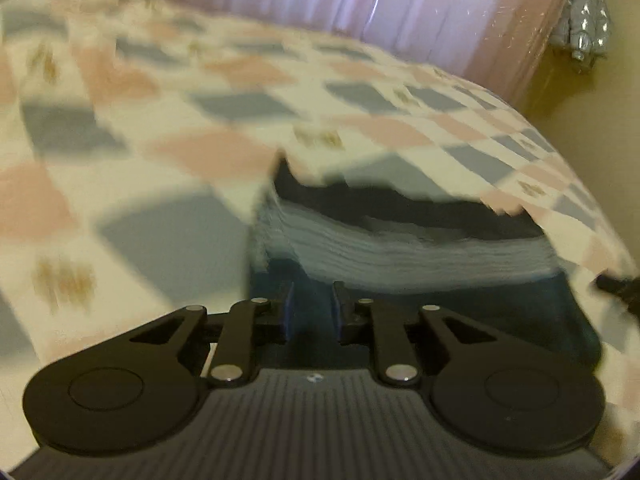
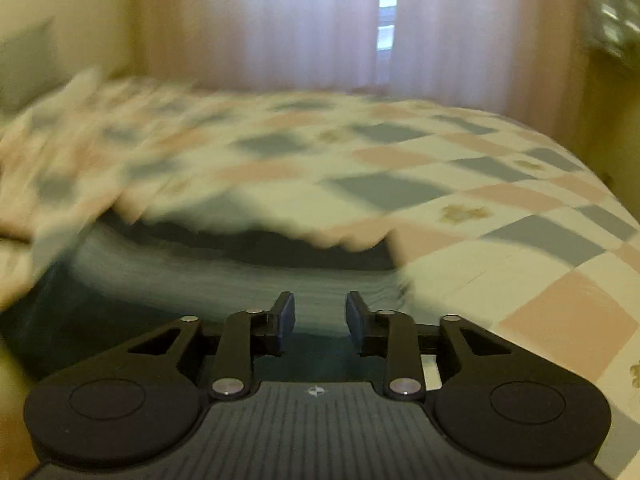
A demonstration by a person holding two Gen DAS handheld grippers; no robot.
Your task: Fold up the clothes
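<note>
Tongs both parted and empty, left tongs (image 1: 312,312) and right tongs (image 2: 320,322) over the dark blue garment (image 1: 400,248) on the checked bed (image 1: 180,120); I judge a fold just released, next regrasp an edge.

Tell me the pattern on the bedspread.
Bedspread: checks of pink, grey-blue and cream; clearest in the right wrist view.

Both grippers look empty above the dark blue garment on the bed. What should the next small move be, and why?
Probably lower both grippers onto the near edge of the dark blue garment and pinch it for the next fold. The left gripper and right gripper both stand open with nothing between the pads, and the garment lies on the checked bedspread just ahead of them. Blur hides the garment's exact shape.
</note>
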